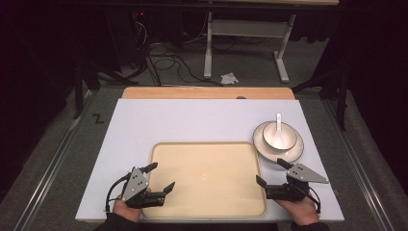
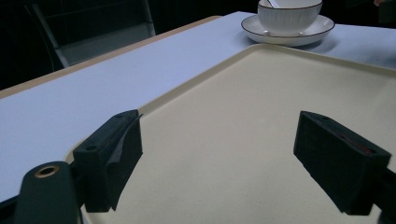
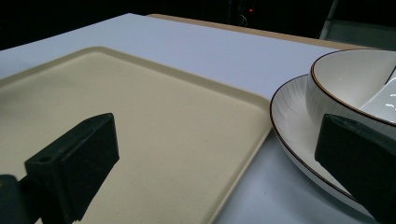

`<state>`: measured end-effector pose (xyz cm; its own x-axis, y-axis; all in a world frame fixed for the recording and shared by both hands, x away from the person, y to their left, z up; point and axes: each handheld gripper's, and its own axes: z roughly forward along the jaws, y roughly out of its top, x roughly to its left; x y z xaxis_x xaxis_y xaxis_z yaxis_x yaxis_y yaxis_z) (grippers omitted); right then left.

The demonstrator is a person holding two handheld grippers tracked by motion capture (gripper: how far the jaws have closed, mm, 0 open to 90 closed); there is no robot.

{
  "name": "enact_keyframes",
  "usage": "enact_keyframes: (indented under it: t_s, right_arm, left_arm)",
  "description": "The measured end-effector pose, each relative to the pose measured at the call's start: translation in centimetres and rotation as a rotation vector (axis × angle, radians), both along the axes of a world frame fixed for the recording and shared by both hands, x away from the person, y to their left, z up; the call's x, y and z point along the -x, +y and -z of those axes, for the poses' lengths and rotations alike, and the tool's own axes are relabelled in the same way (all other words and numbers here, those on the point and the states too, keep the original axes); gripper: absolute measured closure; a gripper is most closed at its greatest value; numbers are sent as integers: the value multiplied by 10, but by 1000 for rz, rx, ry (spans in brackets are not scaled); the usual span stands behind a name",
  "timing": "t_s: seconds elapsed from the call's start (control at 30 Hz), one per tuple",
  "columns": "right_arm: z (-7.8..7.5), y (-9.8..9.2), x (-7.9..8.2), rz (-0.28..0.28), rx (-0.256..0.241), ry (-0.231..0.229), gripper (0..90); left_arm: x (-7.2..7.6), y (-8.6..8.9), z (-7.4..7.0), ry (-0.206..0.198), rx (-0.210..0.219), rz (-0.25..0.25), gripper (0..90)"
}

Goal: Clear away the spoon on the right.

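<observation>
Tray (image 1: 207, 178), beige and bare, lies on the near middle of the white table (image 1: 144, 120). High view: left gripper (image 1: 160, 179) spread wide over the tray's left rim, right gripper (image 1: 270, 172) wide at its right rim; bowl (image 1: 278, 135) with spoon (image 1: 278, 127) on a plate (image 1: 294, 151) just beyond the far right corner. Left gripper view: jaws wide over the tray (image 2: 243, 126), bowl (image 2: 289, 16) beyond. Right gripper view: one jaw over the tray (image 3: 140, 116), the other before the plate (image 3: 292, 126).
</observation>
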<state>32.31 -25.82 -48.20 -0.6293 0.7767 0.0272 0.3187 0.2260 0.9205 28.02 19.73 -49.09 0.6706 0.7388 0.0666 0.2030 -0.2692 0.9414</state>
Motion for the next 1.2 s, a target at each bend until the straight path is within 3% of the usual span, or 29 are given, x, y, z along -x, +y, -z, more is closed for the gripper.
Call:
enact_keyframes:
  t_s: [0.63, 0.83, 1.03, 1.07, 1.1, 1.13, 1.2]
  right_arm:
    - [-1, -5, 0, 26, -2, 5, 11]
    - [-8, -14, 2, 48, -24, -18, 234]
    - [-15, -18, -3, 98, -14, -34, 320]
    - [-19, -20, -9, 120, -14, -29, 376]
    - [-19, -20, -9, 120, -14, -29, 376]
    - [-23, -22, -15, 129, -3, -30, 469]
    - [-24, -23, -18, 134, 1, -28, 484]
  left_arm:
    - [-1, -1, 0, 3, -6, 5, 159]
    - [0, -1, 0, 4, 2, 6, 159]
    - [0, 0, 0, 7, 7, 4, 159]
    - [-1, 0, 1, 8, 8, 5, 159]
    - [-1, 0, 1, 8, 8, 5, 159]
    - [-1, 0, 1, 8, 8, 6, 159]
    - [0, 0, 0, 7, 9, 6, 159]
